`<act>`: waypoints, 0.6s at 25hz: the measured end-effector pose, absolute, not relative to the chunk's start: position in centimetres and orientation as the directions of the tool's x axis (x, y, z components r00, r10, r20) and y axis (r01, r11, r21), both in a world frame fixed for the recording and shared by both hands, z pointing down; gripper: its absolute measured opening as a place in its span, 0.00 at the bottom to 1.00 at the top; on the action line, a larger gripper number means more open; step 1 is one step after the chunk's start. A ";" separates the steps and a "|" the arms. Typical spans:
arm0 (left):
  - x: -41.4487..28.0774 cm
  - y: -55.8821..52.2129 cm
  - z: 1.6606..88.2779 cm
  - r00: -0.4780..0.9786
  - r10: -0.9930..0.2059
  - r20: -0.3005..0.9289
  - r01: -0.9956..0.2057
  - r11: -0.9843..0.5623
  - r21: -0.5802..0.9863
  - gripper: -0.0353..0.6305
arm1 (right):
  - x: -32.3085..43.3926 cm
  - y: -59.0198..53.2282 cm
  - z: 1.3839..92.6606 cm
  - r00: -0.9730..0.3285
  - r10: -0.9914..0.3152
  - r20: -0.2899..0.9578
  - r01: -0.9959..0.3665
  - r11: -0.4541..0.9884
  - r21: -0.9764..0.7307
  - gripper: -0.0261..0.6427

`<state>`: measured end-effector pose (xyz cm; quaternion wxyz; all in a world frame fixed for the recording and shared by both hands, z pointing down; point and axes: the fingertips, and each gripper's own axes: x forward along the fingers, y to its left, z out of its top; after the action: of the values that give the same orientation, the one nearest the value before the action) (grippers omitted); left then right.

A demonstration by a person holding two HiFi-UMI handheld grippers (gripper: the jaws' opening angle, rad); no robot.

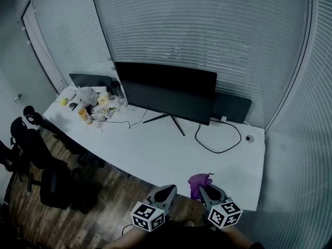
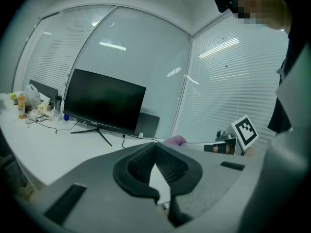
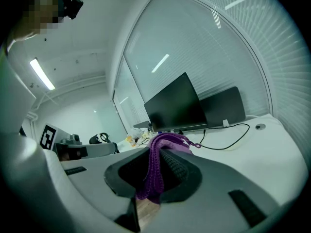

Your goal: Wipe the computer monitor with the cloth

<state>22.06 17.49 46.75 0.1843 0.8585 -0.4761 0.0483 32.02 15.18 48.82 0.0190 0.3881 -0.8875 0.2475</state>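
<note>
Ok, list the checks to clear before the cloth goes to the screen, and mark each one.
1. Cloth gripped: the purple cloth is clamped in the right claw: ok.
2. Left claw free: shut with nothing in it: ok.
3. Path to the monitor: only bare desk lies between the claws and the screen: ok.
4. Snags: a black cable loops on the desk beside the stand, below the screen: ok, but stay above it.
5. Cloth on the screen: it hangs at the near desk edge, apart from the monitor: not ok.
6. Cloth clean and dry: cannot tell.
</note>
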 end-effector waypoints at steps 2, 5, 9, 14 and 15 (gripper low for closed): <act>21.9 17.4 46.7 0.544 -0.798 0.261 -0.834 -0.480 0.271 0.06 | 31.9 15.1 48.9 -0.696 -0.680 0.232 -0.700 0.572 -0.427 0.15; 21.4 17.0 46.5 0.543 -0.797 0.264 -0.835 -0.479 0.270 0.06 | 31.5 14.8 48.6 -0.697 -0.678 0.235 -0.700 0.571 -0.429 0.15; 20.1 16.3 46.2 0.539 -0.799 0.265 -0.837 -0.477 0.267 0.06 | 30.5 14.2 48.5 -0.694 -0.680 0.236 -0.703 0.567 -0.429 0.15; 18.3 15.4 45.9 0.555 -0.790 0.258 -0.828 -0.498 0.256 0.06 | 29.0 13.2 48.7 -0.671 -0.706 0.226 -0.718 0.544 -0.434 0.15; 17.8 15.2 45.7 0.560 -0.788 0.257 -0.826 -0.503 0.255 0.06 | 28.7 13.0 48.5 -0.665 -0.712 0.224 -0.722 0.538 -0.434 0.15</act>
<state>17.83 15.16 45.72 0.1762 0.8653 -0.4661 0.0536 28.67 13.04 48.54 0.0100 0.4090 -0.8769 0.2523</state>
